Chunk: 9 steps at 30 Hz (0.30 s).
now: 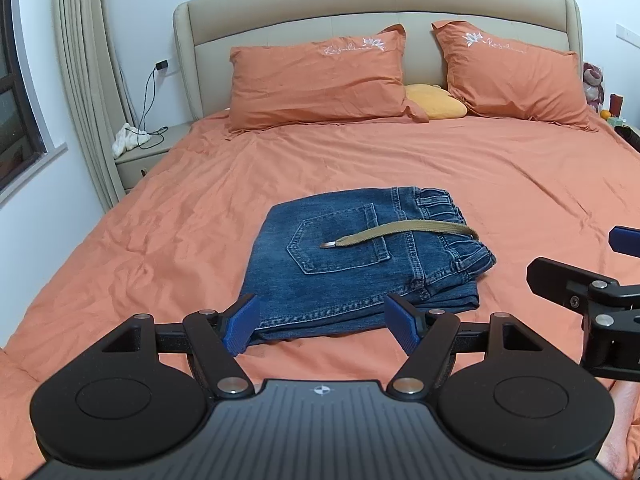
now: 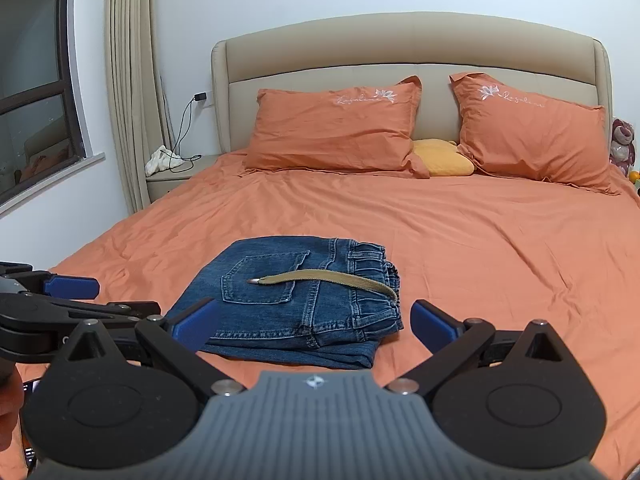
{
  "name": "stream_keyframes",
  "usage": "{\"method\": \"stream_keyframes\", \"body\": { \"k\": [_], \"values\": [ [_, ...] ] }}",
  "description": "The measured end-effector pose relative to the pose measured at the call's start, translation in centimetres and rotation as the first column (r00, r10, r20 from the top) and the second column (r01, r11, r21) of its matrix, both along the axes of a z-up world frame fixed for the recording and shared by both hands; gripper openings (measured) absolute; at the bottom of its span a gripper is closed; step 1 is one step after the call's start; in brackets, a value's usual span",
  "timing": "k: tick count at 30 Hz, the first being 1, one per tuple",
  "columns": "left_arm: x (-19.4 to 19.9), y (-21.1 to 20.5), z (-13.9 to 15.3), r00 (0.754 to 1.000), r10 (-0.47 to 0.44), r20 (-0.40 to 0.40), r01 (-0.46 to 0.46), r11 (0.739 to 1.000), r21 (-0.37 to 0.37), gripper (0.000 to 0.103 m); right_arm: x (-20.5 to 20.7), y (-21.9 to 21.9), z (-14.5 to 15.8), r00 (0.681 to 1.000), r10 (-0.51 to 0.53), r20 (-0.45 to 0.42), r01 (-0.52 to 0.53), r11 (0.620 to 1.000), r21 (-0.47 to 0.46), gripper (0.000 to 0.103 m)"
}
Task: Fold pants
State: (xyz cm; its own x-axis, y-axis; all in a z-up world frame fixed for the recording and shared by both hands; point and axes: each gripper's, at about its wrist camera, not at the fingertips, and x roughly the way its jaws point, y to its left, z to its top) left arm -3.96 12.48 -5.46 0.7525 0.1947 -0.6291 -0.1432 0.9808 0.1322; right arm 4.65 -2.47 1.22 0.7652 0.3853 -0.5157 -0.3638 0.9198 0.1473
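Observation:
Blue jeans (image 1: 360,264) lie folded in a compact stack on the orange bed, back pocket up, waistband to the right. A khaki belt (image 1: 400,232) lies across the top. In the right wrist view the jeans (image 2: 288,304) and belt (image 2: 332,278) show the same way. My left gripper (image 1: 322,326) is open and empty, held just short of the stack's near edge. My right gripper (image 2: 316,326) is open and empty, also just before the near edge. The right gripper shows at the right edge of the left wrist view (image 1: 580,280).
The orange sheet (image 1: 440,168) covers the bed. Two orange pillows (image 1: 320,80) and a yellow cushion (image 1: 436,102) lean at the beige headboard (image 1: 380,0). A nightstand (image 1: 144,152) with a white cloth and cable stands at left, beside curtains and a window.

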Motion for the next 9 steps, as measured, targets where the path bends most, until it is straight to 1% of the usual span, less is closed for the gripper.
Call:
{"method": "stream_keyframes", "body": {
  "k": [9],
  "values": [
    [-0.42, 0.30, 0.35, 0.999, -0.016, 0.028, 0.016, 1.000, 0.010, 0.083, -0.29, 0.11, 0.37, 1.000, 0.007, 0.004, -0.007, 1.000, -0.003, 0.098]
  ]
}}
